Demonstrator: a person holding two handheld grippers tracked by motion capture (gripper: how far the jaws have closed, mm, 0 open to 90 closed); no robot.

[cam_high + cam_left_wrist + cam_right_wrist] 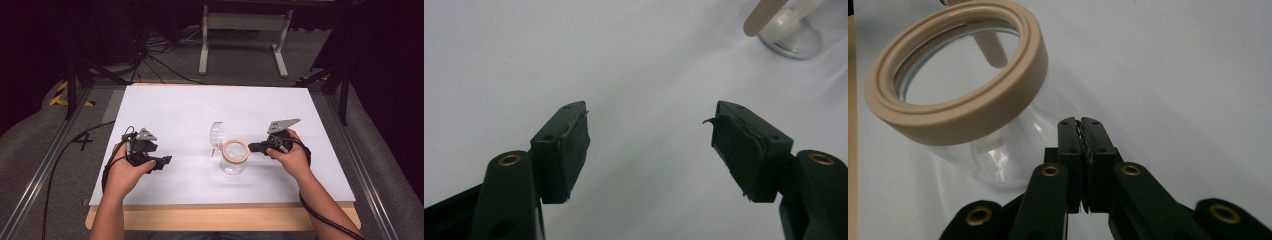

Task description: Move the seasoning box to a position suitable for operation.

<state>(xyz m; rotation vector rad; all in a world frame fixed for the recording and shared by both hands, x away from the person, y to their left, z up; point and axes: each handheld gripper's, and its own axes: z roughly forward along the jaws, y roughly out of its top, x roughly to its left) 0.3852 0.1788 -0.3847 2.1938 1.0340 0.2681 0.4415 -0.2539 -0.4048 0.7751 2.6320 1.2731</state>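
Glass jar point(234, 159) with tan ring standing on white tabletop point(180, 110), near the middle. Right hand-held gripper point(253, 147) just beside the jar, pressed shut, holding nothing. Left hand-held gripper point(165, 161) well apart from the jar, spread wide, empty.

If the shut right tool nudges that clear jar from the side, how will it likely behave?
The jar looks like clear glass, so probably rigid, fairly heavy for its size, and breakable. Its smooth wall may let the right tool slip. It stands upright under a thick beige ring, so a high push might tip it, while a low one likelier slides it across the table.
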